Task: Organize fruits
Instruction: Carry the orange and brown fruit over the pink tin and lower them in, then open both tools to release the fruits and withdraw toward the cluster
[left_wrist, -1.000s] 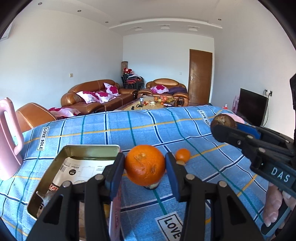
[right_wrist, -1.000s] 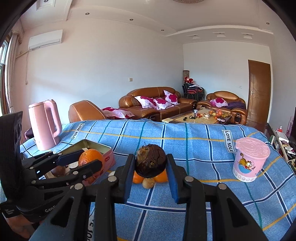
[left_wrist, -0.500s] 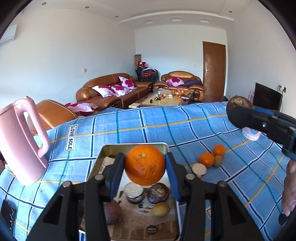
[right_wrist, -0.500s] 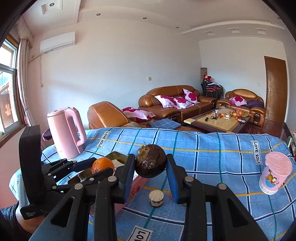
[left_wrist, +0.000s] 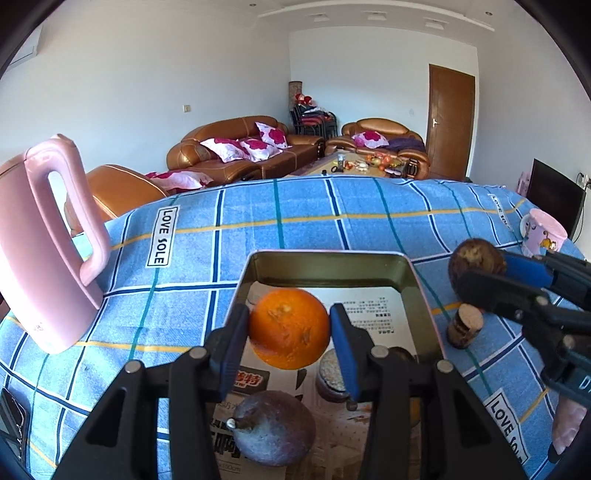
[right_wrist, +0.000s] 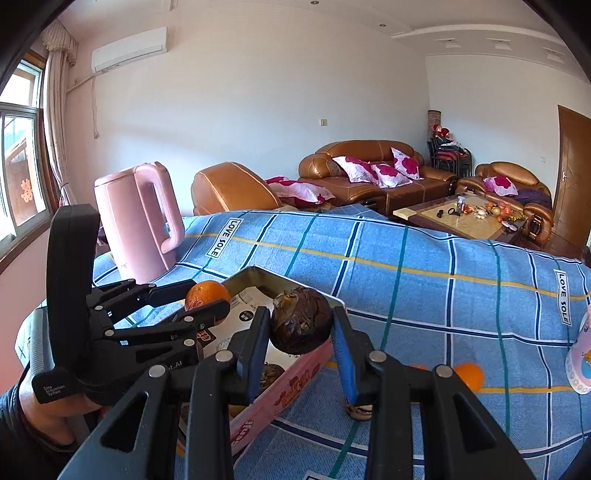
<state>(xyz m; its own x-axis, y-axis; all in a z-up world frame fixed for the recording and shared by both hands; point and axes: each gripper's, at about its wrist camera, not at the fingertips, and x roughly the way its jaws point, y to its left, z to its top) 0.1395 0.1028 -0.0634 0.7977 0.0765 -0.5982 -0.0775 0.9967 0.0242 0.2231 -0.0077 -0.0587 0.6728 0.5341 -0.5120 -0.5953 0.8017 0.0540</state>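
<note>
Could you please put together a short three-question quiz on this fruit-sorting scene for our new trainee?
1. True or false: the left gripper holds the orange above the tin box.
2. What does the right gripper hold? A) dark brown fruit B) pink kettle C) pink cup
3. Fill in: the small orange lies on the ____ tablecloth.

Key: 1 true; 2 A; 3 blue checked
</note>
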